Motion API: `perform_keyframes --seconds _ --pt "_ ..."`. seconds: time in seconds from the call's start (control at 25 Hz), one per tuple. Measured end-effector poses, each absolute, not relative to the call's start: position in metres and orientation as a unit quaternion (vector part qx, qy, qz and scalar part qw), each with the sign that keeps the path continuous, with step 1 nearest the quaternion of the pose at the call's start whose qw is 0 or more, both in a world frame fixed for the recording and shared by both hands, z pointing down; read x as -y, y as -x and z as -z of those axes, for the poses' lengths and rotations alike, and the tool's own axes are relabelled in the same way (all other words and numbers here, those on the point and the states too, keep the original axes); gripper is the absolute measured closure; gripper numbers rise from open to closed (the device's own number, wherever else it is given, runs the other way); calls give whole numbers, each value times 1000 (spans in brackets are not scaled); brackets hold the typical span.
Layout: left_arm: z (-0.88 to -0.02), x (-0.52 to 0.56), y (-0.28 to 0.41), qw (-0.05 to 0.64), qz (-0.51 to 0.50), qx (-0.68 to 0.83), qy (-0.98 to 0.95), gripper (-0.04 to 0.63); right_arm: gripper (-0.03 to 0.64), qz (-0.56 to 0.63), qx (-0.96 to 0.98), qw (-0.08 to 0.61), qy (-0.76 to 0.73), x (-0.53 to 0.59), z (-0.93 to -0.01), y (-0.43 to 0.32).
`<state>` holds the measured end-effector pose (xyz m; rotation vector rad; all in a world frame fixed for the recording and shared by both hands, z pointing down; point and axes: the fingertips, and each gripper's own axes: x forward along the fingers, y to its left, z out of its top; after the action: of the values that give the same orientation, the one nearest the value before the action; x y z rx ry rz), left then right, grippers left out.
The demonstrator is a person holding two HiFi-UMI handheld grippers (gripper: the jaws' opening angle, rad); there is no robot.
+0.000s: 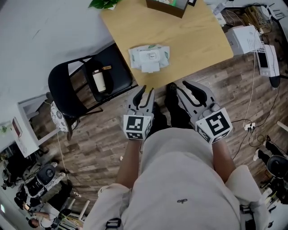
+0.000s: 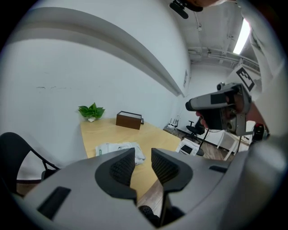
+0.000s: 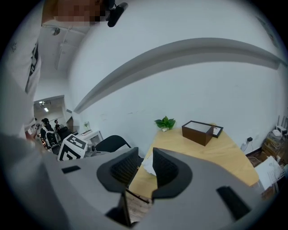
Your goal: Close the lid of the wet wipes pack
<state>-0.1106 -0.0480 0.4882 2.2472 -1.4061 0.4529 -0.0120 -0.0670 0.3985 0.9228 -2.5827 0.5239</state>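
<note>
The wet wipes pack [image 1: 149,57] lies flat near the front edge of the wooden table [image 1: 189,40], and its white lid flap [image 1: 150,68] is folded out toward me. Both grippers hang over the floor, short of the table. My left gripper [image 1: 146,91] points at the pack from just below it, with its jaws drawn to a thin slit and nothing between them. My right gripper [image 1: 186,85] is beside it, held the same way. The left gripper view shows the pack [image 2: 118,149] past the left gripper [image 2: 143,155]. Between the right gripper's [image 3: 146,155] jaws only a white corner of the pack [image 3: 148,166] shows.
A brown box [image 1: 167,5] and a small plant [image 2: 92,111] sit at the table's far end. A black folding chair [image 1: 85,78] with a bottle [image 1: 98,81] on it stands left of the table. A white device [image 1: 245,38] and cables lie on the floor to the right.
</note>
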Motion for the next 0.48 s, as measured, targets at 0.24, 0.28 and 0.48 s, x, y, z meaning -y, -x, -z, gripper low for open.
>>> perform_keyframes --seconds 0.24,0.28,0.48 --pt "-527 65 109 246 -192 533 -786 492 522 -187 921 174 -294 97 -410 7" --pt "-535 66 109 250 -200 537 -781 492 522 -188 922 174 -289 100 -411 6" --pt "-564 72 110 261 -230 552 -758 492 522 -199 926 180 -266 113 -423 -2"
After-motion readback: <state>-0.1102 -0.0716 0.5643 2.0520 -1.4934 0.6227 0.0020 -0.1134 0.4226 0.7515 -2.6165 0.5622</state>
